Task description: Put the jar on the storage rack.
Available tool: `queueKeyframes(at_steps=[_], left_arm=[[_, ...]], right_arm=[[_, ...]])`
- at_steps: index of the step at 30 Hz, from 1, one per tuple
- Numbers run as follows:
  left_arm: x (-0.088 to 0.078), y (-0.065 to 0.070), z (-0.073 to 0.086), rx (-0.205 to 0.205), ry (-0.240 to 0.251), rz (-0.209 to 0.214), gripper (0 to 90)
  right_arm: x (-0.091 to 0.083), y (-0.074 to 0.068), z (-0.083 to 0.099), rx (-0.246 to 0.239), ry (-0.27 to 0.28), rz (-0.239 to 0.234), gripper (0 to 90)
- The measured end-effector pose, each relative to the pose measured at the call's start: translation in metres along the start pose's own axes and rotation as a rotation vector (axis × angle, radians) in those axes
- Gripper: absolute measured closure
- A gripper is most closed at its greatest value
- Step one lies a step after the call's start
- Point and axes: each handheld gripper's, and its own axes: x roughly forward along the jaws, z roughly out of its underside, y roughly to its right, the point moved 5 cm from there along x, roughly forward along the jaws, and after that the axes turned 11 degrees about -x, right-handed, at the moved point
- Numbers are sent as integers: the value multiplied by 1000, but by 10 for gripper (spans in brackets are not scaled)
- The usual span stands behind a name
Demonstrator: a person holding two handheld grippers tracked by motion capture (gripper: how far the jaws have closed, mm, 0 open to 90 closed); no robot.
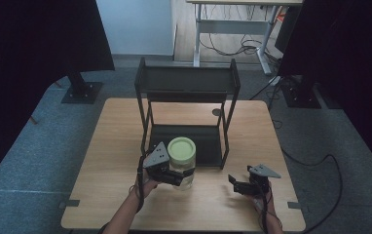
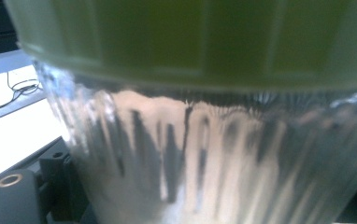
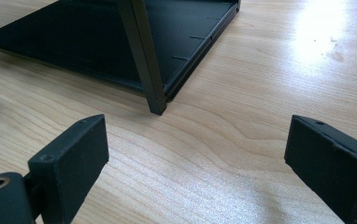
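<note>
A clear jar (image 1: 182, 165) with a pale green screw lid (image 1: 181, 147) stands upright on the desk (image 1: 106, 146), toward the near edge and left of centre, just in front of the lower tray of a black two-tier metal rack (image 1: 186, 87) that occupies the middle of the desk. The left gripper (image 1: 179, 176) is clenched on the jar's glass body below the lid, coming at it from the near-left side. In the left gripper view the ribbed glass (image 2: 204, 163) and lid rim (image 2: 190, 42) press right up to the camera, though the far jaw is hidden behind the glass, so the quality of the grip can only be presumed sound. The jar's long axis is vertical, and the rack's open front lies directly beyond it, toward the far edge. The right gripper (image 1: 242, 185) hovers near the near-right corner of the desk, well apart from the jar, jaws spread wide with nothing between them; its own view looks across bare wood at the rack's front right leg (image 3: 144, 56). The left hand (image 1: 147, 185) is plainly the nearer one and has the work in hand.
</note>
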Motion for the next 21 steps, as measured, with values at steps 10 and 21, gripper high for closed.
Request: queueKeyframes(at_steps=[10,21], left_arm=[[3,-6,0,-11,9,-3,106],[6,-13,-1,-10,2,-8,106]], right_arm=[[0,0,0,-3,-1,-1,63],[0,0,0,-3,-1,-1,62]])
